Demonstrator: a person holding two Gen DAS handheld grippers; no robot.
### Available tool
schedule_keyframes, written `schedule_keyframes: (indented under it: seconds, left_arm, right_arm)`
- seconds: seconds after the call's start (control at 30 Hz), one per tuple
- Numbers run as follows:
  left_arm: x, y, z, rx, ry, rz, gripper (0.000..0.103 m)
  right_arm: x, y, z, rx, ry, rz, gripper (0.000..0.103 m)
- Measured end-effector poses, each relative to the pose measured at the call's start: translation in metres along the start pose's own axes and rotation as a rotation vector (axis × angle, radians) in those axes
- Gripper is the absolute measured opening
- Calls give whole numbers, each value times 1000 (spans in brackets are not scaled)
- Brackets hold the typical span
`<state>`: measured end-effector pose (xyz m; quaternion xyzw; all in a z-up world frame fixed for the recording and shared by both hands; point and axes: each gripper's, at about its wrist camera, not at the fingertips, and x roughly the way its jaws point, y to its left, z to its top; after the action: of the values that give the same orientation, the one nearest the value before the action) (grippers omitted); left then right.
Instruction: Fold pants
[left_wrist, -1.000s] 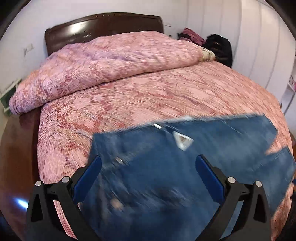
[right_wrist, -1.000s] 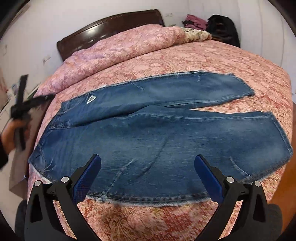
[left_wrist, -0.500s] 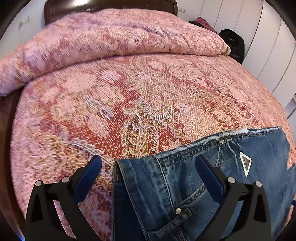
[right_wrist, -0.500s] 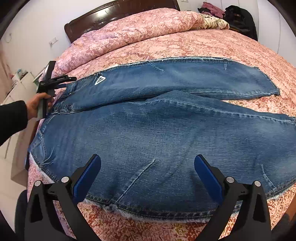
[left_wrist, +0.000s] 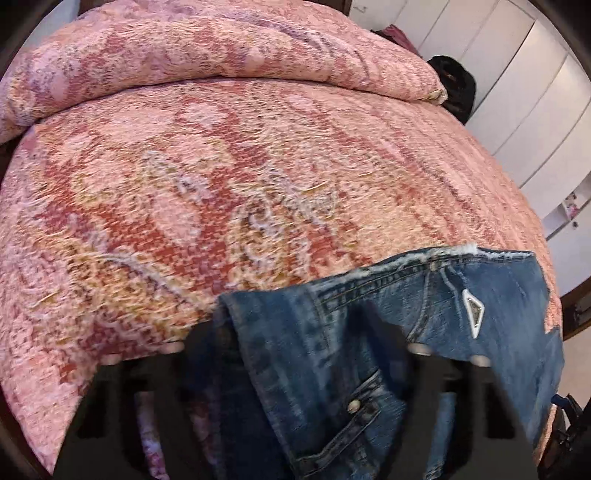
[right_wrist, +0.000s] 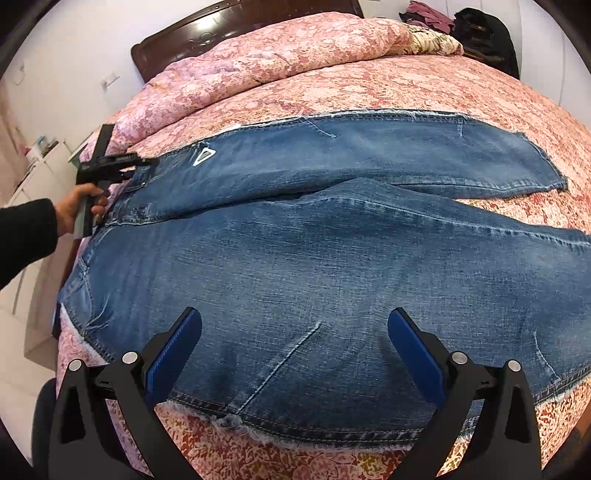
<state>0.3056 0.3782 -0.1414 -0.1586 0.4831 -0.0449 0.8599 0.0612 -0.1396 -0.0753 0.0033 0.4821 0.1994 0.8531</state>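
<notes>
My left claw (left_wrist: 295, 332) has just been closing on the jeans (right_wrist: 314, 258) waistband, grip unconfirmed through blur; my right claw (right_wrist: 295, 354) hovers open, so folding can begin

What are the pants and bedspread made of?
Pants: looks like blue denim, faded, matte; frayed whitish edges, contrast stitching, metal rivets.
Bedspread: apparently a woven or quilted textile, matte pink-red floral pattern with nubbly texture; fibre can't be told.
</notes>
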Motion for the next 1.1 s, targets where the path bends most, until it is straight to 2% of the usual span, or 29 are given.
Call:
schedule_keyframes:
  seconds: [0.03, 0.13, 0.17, 0.27, 0.33, 0.43, 0.53, 0.63, 0.73, 0.8, 0.83, 0.87, 0.9, 1.0, 1.03, 1.07, 1.1]
  left_arm:
    - [-2, 2, -1, -4, 2, -6, 42]
    - [-7, 2, -3, -14, 8, -31, 16]
    - [-8, -4, -4, 5, 4, -19, 15]
    - [-7, -17, -8, 34, -22, 65, 15]
    - [-1, -19, -14, 23, -41, 104, 16]
    - [5, -26, -22, 71, -80, 159, 18]
    - [4, -17, -24, 38, -110, 123, 19]
    - [3, -10, -24, 27, -110, 102, 19]
    - [0, -4, -26, 18, -114, 89, 19]
    - [0, -5, -26, 25, -115, 96, 19]
    - [0, -5, -26, 26, -116, 98, 19]
    - [0, -4, -26, 28, -116, 100, 19]
    - [2, -8, -29, 30, -117, 102, 20]
    - [6, -10, -31, 30, -119, 103, 20]
    - [6, -10, -31, 30, -119, 103, 20]
    - [6, -10, -31, 29, -119, 101, 20]
    - [6, -11, -33, 27, -120, 99, 20]
  right_arm:
    - [0, 0, 0, 5, 2, 3, 100]
    - [-1, -3, 1, 17, -2, 12, 100]
    - [-3, -6, 2, 20, -9, 14, 100]
    - [-6, -18, 9, 55, -14, 31, 100]
    - [-9, -41, 19, 130, -12, 49, 100]
    - [-19, -91, 40, 236, -6, 40, 100]
    - [-32, -136, 66, 286, -35, -5, 100]
    - [-33, -183, 120, 331, -48, -29, 100]
    - [-13, -221, 177, 378, -24, 29, 100]
    - [7, -239, 210, 372, 5, 2, 100]
    - [18, -244, 221, 361, 30, -9, 95]
    - [28, -250, 230, 355, 44, -42, 94]
    - [38, -255, 235, 359, 63, -31, 93]
    - [61, -267, 243, 363, 122, -32, 81]
    - [70, -271, 243, 359, 148, -36, 72]
    - [77, -274, 244, 356, 166, -46, 68]
    - [83, -278, 245, 357, 181, -63, 68]
